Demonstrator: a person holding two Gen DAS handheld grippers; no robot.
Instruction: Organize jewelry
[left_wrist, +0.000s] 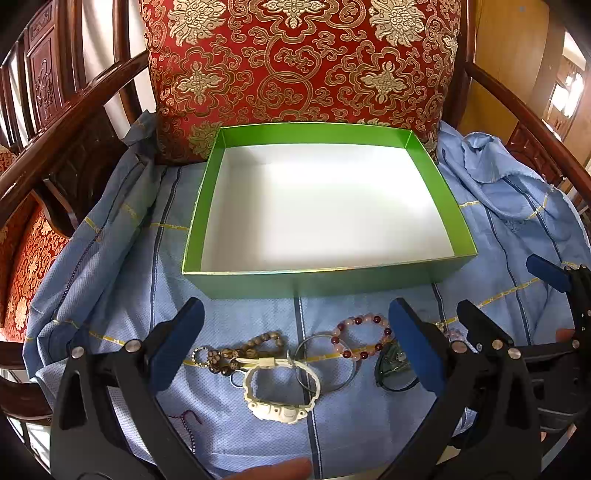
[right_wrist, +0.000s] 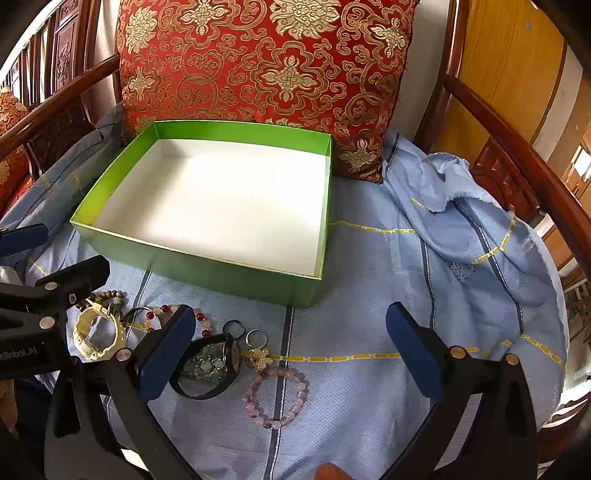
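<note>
Green box (left_wrist: 321, 284) long axis sideways; jewelry row parallel, near side.

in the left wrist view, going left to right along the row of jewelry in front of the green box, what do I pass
Brown bead bracelet → white watch → red and pink bead bracelet → dark bangle with green stones.

Both fisheye views are bright and daylit, with colours vivid and the centre sharply focused. Light appears to fall from above and the right. The white floor of the green box (left_wrist: 325, 206) glares, nearly washed out in the middle, with soft grey shade along its left inner wall. The gripper fingers (left_wrist: 177, 343) cast only faint, soft shadows on the blue cloth (right_wrist: 369, 295). Straight chair rails (left_wrist: 66, 122) bow strongly toward the edges, and the corners fall to black vignette. A window (left_wrist: 567, 92) at far right is overexposed.
</note>
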